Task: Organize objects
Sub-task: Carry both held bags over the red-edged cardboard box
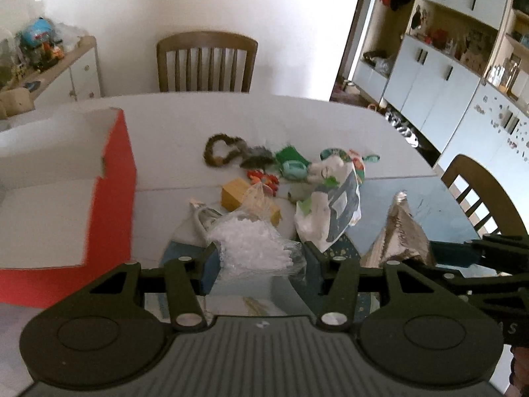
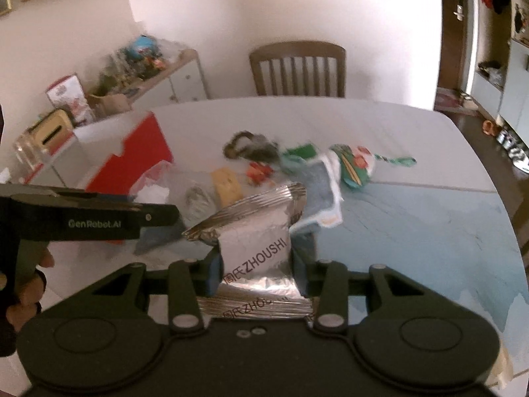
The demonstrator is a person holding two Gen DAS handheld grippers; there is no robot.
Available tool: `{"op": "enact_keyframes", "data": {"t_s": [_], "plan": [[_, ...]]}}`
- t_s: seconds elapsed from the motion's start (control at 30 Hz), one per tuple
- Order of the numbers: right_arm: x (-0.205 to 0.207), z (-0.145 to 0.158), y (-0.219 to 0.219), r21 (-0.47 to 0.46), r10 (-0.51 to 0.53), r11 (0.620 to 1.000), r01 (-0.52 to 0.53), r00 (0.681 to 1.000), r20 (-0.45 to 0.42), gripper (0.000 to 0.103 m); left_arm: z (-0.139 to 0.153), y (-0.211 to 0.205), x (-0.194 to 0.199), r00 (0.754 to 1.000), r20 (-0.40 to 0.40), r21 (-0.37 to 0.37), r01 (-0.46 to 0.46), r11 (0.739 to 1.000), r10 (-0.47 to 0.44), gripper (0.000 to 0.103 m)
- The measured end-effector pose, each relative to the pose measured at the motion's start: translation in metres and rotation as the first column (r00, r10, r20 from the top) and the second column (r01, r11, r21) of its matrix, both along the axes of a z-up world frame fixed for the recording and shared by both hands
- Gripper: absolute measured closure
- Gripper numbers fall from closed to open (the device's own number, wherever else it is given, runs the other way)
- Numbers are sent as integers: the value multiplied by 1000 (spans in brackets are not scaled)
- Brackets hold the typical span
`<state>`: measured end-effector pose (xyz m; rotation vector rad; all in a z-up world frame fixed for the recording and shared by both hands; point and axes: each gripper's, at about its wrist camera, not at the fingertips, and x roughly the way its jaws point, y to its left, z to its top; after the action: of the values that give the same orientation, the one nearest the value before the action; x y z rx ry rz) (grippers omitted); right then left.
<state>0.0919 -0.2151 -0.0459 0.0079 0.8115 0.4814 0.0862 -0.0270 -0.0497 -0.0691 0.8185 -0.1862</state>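
A: From the left wrist view, our left gripper (image 1: 261, 259) has its jaws closed around a clear plastic bag of white pieces (image 1: 253, 241), the bag bulging between the blue pads. Where does the box lie from it?

B: The red-and-white open box (image 1: 66, 195) sits to our left on the white table (image 1: 297, 122), just beside the gripper, its open top facing up. So we judge the coming move as a short sideways carry to the left. The left hand is clearly the nearer one to that box.

A: And the loose pile?

B: Straight ahead, beyond the bag: a yellow wooden block (image 1: 235, 194), a brown hair scrunchie (image 1: 220, 152), a green pouch (image 1: 291, 157). The silver foil packet (image 1: 401, 231) stands off to the right, in our other tool.

A: Now the right wrist view.

B: Our right gripper (image 2: 258, 266) is clamped on the silver foil packet (image 2: 254, 241), printed ZHOUSHI, held upright with its crimped top edge running across, tilted up to the right. The left gripper (image 2: 99, 220) crosses in from the left, between us and the red box (image 2: 132, 162).

A: So the right hand's way to the box is blocked?

B: We think so; the box lies far left and ahead, past the left tool, so the left bag likely goes in first.
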Motion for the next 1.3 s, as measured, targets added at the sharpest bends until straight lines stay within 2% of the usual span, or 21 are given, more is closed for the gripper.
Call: {"op": "enact_keyframes", "data": {"t_s": [0.27, 0.67, 1.07, 1.3], "plan": [[0, 33, 39, 8, 56, 998, -57, 998, 41, 62, 25, 33, -12, 1000, 15, 9, 0, 1000, -1, 51], [10, 59, 126, 27, 115, 993, -117, 991, 66, 62, 46, 121, -7, 998, 27, 29, -52, 998, 51, 50], [23, 62, 214, -5, 173, 985, -173, 982, 72, 62, 51, 206, 20, 994, 36, 76, -105, 992, 102, 50], [36, 50, 261, -46, 203, 978, -201, 978, 51, 62, 35, 249, 52, 991, -6, 133, -132, 982, 134, 50]]}}
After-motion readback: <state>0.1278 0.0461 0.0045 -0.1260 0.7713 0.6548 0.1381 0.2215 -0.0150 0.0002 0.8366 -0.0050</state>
